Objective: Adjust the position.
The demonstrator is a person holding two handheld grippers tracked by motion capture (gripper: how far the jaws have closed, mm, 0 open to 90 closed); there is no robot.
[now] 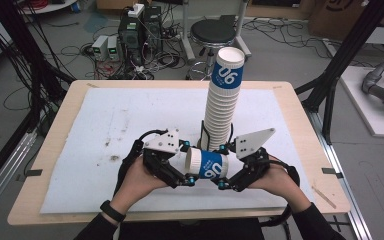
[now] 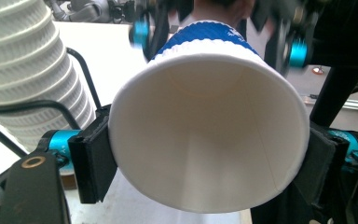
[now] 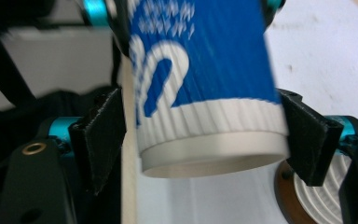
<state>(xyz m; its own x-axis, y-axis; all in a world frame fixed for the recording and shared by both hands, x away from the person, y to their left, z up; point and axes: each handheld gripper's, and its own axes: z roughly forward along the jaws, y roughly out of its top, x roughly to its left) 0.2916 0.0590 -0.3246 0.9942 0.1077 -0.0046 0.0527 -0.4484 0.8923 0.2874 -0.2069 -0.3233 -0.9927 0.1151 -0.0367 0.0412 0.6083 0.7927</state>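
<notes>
Between both grippers, ribbed blue-and-white paper cup (image 1: 207, 164)

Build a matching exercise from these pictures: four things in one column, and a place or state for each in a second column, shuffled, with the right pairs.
Things
1. single paper cup
2. tall cup stack
3. left claw
4. round stool

Places or states
A. on the floor beyond the table
B. lying sideways, held at both ends
C. standing upright on the white mat
D. closed on the cup's open rim

Pairs: 1-B, 2-C, 3-D, 4-A
</notes>
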